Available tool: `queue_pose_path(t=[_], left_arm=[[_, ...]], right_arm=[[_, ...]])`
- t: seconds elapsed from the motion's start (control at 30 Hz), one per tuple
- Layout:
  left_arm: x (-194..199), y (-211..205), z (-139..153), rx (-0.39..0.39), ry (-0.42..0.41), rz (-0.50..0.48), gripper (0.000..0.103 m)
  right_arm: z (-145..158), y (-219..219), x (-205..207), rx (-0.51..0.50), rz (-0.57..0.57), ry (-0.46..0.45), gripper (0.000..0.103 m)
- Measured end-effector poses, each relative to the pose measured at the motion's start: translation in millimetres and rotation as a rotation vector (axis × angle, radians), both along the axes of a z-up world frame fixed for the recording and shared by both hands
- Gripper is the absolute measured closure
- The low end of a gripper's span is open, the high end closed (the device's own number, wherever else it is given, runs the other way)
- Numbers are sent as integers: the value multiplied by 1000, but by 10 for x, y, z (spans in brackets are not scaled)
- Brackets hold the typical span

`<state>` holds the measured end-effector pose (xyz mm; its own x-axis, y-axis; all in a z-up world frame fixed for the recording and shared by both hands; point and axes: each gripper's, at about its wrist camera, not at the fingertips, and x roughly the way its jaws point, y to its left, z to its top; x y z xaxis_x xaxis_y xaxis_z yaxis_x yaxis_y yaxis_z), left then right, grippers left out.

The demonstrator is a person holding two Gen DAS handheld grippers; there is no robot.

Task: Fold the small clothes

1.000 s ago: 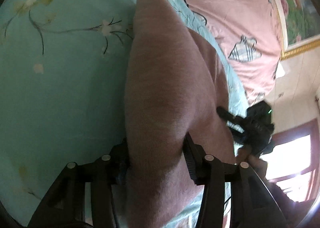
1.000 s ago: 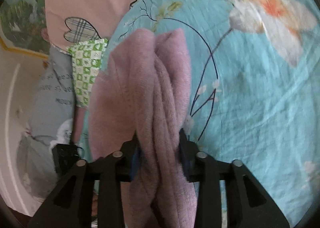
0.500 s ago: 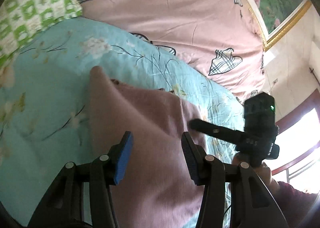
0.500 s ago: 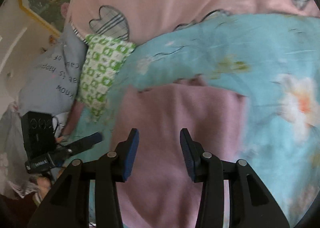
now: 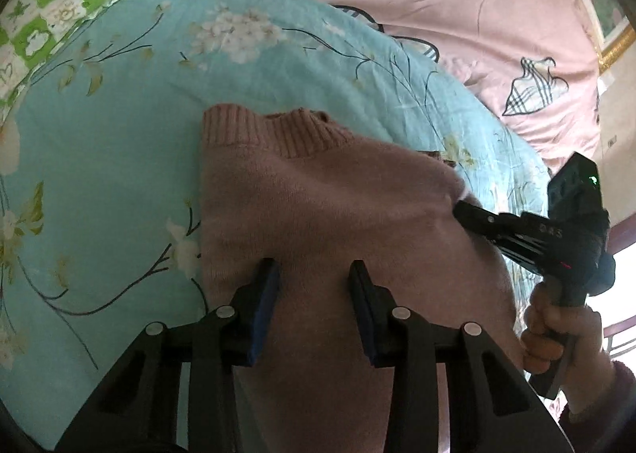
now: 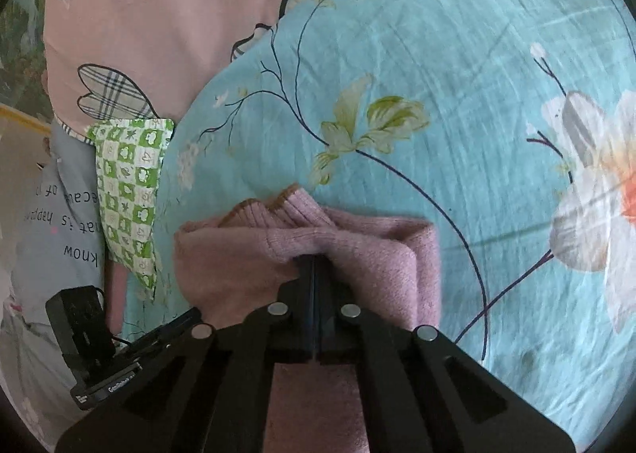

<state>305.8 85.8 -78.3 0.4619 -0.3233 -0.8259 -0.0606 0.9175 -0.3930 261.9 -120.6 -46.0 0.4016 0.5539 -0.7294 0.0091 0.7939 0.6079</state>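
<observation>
Sweater (image 5: pixel 338 214) down now, spread flat on the bed (image 5: pixel 119 175) instead of hanging bunched; collar at frame centre, body running toward the lens. The right gripper (image 6: pixel 312 266) has just snapped closed, fingers pinching knit below the collar. The left gripper (image 5: pixel 314 282) has been narrowing, fingers part-open above the cloth, gripping nothing. Right is nearer to the next fold.
</observation>
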Motion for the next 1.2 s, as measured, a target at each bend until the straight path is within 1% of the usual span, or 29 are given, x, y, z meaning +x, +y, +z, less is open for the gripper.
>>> queue_pose_path(t=[0.07,0.1,0.17,0.27,0.33,0.37,0.4,0.47,0.5,0.57,0.63,0.73,0.77,0.83,0.87,0.9,0.97,1.0,1.07,1.13,1.2], left_arm=[[-63,3,84,0,-11,6,66],[-118,5,134,2,-19,9,65],[-320,35,289,-13,-49,8,65],[-661,24,425,-39,-70,3,63],[-946,-9,448,-47,-68,-5,63],[-1084,-29,438,-45,-61,-9,62],[-1212,-26,425,-45,-52,-8,61],[-1431,-36,362,-56,-26,1,61],[-1538,-36,324,-65,-10,12,61],[-1684,-51,242,-90,14,30,61],[-1804,-79,157,-96,37,45,61],[-1885,-120,15,-111,76,35,61],[-1900,-136,-16,-103,82,28,61],[-1888,-202,-100,-66,100,4,61],[-1882,-227,-137,-44,113,-2,61],[-1871,-245,-158,-37,118,-6,61],[-1899,-259,-202,-29,128,-15,61],[-1901,-266,-228,-28,133,-15,59],[-1920,-274,-288,-31,138,-21,59],[-1896,-303,-342,-26,140,-29,58],[-1897,-318,-361,-19,136,-38,58]], right_arm=[[98,46,-19,-18,15,-16,103],[183,46,-62,-35,25,-29,100],[344,0,-179,-50,50,-68,100],[597,-47,-485,-31,103,-127,99],[689,-75,-734,-40,140,-144,95],[712,-90,-865,-49,157,-150,86],[723,-115,-1035,-60,169,-152,70],[711,-159,-1261,-65,169,-156,48],[693,-188,-1391,-67,166,-161,48],[622,-203,-1587,-70,181,-145,48],[521,-220,-1759,-71,199,-125,48],[371,-143,-1938,-122,233,-111,48],[321,-125,-1979,-136,242,-106,52],[205,-100,-2017,-142,254,-86,81],[155,-101,-2018,-135,257,-66,91],[137,-128,-2027,-110,245,-51,91],[207,-235,-2086,-18,208,-74,92],[233,-310,-2110,5,183,-75,92],[183,-387,-2117,-13,158,-49,93],[25,-422,-2089,-65,152,-8,93],[-165,-417,-2061,-114,152,13,94]])
